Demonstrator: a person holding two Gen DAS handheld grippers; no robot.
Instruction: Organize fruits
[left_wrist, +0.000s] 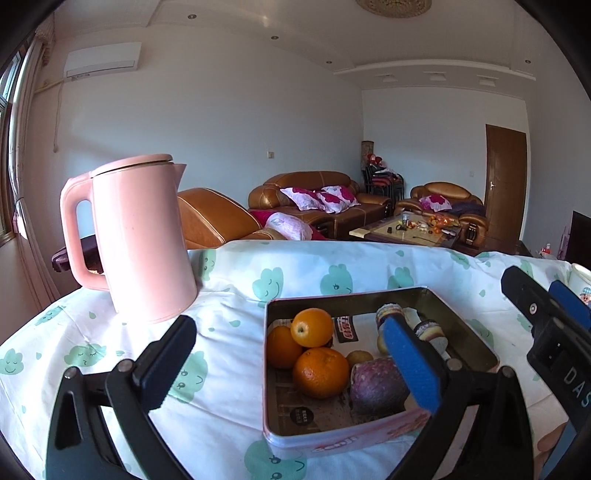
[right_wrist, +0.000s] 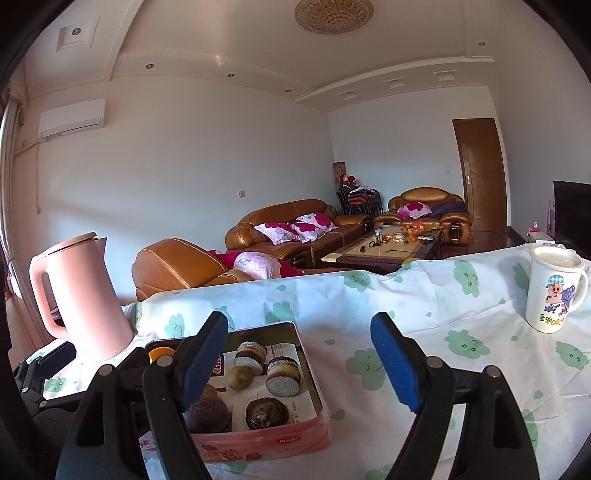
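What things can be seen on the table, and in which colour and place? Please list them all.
tin: one, pink, table middle
oranges: three, orange, tin's left part
dark purple fruit: one, tin's near part
small brownish fruits: two, tin's middle
kettle: one, pink, left of tin
mug: one, white with cartoon, far right
tablecloth: one, white with green clouds
left gripper: open, empty, over tin
right gripper: open, empty

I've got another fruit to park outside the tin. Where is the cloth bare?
Bare cloth lies between the tin and the mug, widest there, and a smaller patch between the kettle and the tin. Inside the tin it is crowded: three oranges, a purple fruit, cakes.
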